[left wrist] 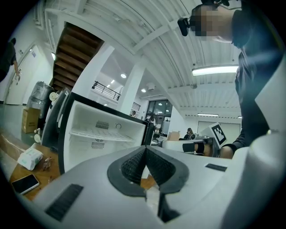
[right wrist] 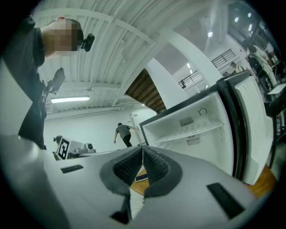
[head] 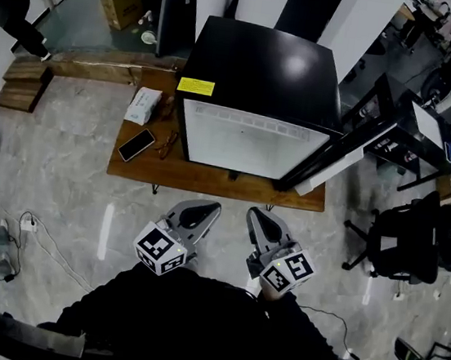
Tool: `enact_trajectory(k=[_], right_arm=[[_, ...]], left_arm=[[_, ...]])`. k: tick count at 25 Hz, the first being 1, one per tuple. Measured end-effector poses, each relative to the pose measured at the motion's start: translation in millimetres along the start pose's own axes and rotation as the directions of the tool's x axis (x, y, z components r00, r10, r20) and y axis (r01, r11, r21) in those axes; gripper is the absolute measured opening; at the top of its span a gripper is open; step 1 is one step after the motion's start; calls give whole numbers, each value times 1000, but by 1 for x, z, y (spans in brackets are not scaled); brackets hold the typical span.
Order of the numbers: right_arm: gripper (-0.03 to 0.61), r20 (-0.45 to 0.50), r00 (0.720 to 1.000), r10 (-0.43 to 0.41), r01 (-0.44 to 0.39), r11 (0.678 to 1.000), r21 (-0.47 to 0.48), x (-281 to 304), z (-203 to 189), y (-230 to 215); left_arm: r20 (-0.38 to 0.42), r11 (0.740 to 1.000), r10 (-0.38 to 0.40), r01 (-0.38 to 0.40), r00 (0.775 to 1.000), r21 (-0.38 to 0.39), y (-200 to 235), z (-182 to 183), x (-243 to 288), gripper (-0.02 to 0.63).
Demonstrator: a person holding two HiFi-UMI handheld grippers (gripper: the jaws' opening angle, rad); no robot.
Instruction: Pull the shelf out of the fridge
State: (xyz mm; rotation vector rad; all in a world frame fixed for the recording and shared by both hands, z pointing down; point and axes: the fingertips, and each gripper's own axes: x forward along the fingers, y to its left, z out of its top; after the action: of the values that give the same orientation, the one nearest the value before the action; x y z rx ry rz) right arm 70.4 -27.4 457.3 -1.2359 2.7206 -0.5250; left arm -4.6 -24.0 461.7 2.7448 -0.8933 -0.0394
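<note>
A small black fridge (head: 261, 69) stands on a low wooden table (head: 209, 183). Its door (head: 335, 161) is swung open to the right, baring the white inside (head: 251, 141). A white shelf (left wrist: 105, 135) crosses the inside about halfway up, and the right gripper view shows the shelf (right wrist: 190, 133) too. My left gripper (head: 201, 210) and right gripper (head: 255, 218) hover side by side over the floor just before the table, short of the fridge. Both are shut with nothing between the pads, as the left gripper (left wrist: 145, 150) and the right gripper (right wrist: 142, 150) show in their own views.
On the table left of the fridge lie a phone (head: 136, 144), a white box (head: 143, 105) and glasses (head: 167, 143). A black office chair (head: 411, 241) and a desk (head: 417, 130) stand at the right. A cardboard box (head: 121, 2) and a person (head: 14, 3) are far back left.
</note>
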Motion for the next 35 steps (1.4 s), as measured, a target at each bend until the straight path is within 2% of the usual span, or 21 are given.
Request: enact_trajectory(k=[2,6,9,12,14,16,17,18,20,21,23,26,29,35], right_arm=[[9,16,1000,-26,25,997,75,23,2,-15],[9,48,994,-101,87,969,232,60,2,-45],[9,76,983,-166,137,947,290,80,3,-63],[25,111,966,-232,174,907,383,97,6,-87],[77,138,956,-260,170,870,463,108,7,-104],[111,177,948,-264,129,829,544,119,10,-121],[128,182,940,-287,128,795,593,121,7,-133],[148,166,927,-337,152,741,654,120,-1,-149],[186,131,889,-439,184,603,776,117,-19,-182],[218,138,875,-464,165,554,816,120,-22,-194],[260,172,853,-493,115,497,860,128,-20,-214],[286,203,833,-515,67,458,887,141,-12,-238],[290,212,831,-514,44,441,897,154,-6,-256],[290,228,827,-514,2,409,913,172,0,-284]], left_arm=[[-4,1000,-1,1,1000,-25,26,-1,9,6],[-12,989,-16,14,1000,-145,70,-10,28,6],[-23,987,-30,26,999,-159,91,-13,41,6],[-14,978,-36,32,999,-206,111,-14,57,6],[4,957,-30,29,1000,-288,126,-16,70,8],[30,916,-11,22,999,-400,143,-19,83,25],[45,887,1,20,999,-462,151,-21,89,45],[61,851,15,19,998,-525,159,-23,96,73],[98,766,53,22,994,-643,176,-26,110,117],[118,723,77,26,990,-691,185,-26,116,136],[158,654,130,35,979,-756,202,-23,127,184],[194,596,221,25,956,-803,226,-20,137,232],[209,544,303,11,930,-839,247,-19,144,245],[235,495,385,15,893,-869,272,-16,159,246]])
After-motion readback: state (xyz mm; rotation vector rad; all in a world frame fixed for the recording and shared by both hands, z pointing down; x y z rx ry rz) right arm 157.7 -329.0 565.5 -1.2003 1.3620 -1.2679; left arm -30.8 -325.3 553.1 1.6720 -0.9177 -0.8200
